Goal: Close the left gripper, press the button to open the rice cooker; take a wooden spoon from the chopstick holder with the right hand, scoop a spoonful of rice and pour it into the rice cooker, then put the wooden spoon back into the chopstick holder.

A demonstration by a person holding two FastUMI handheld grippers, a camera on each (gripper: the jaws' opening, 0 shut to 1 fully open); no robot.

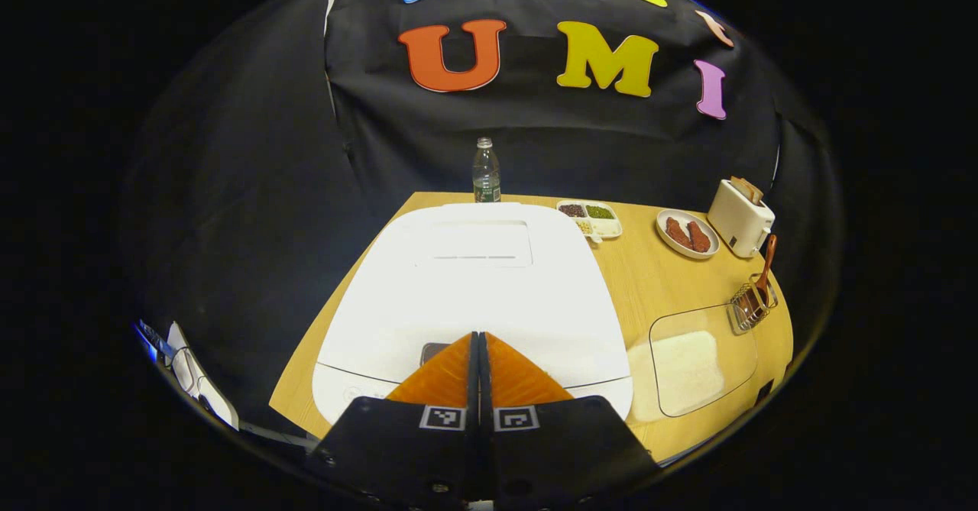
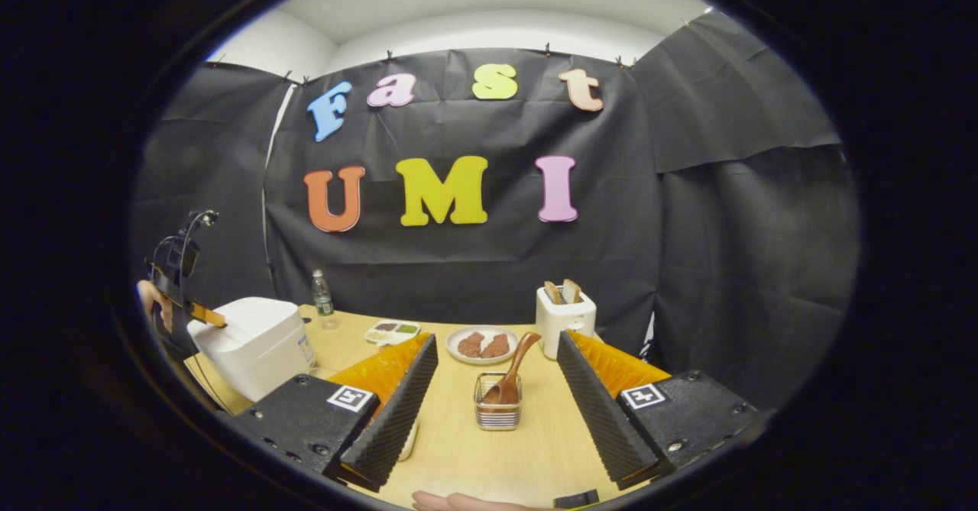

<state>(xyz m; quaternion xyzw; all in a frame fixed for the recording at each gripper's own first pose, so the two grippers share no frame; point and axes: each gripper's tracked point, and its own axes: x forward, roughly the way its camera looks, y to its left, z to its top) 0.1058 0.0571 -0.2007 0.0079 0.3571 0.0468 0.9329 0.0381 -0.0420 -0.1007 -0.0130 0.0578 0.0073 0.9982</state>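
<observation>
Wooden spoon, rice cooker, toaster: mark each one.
Wooden spoon (image 2: 518,358): right gripper view, on its handle.
Rice cooker (image 1: 474,289): left gripper view, on its lid.
Toaster (image 2: 565,320): right gripper view, on its front.

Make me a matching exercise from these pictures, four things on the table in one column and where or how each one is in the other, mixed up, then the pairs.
Things:
1. wooden spoon
2. rice cooker
3. toaster
4. left tongs

Places or states:
A. lid down
B. shut, tips over the cooker's front edge
C. standing in the wire chopstick holder
D. bread slices sticking out of the top

Pairs: 1-C, 2-A, 3-D, 4-B
</observation>
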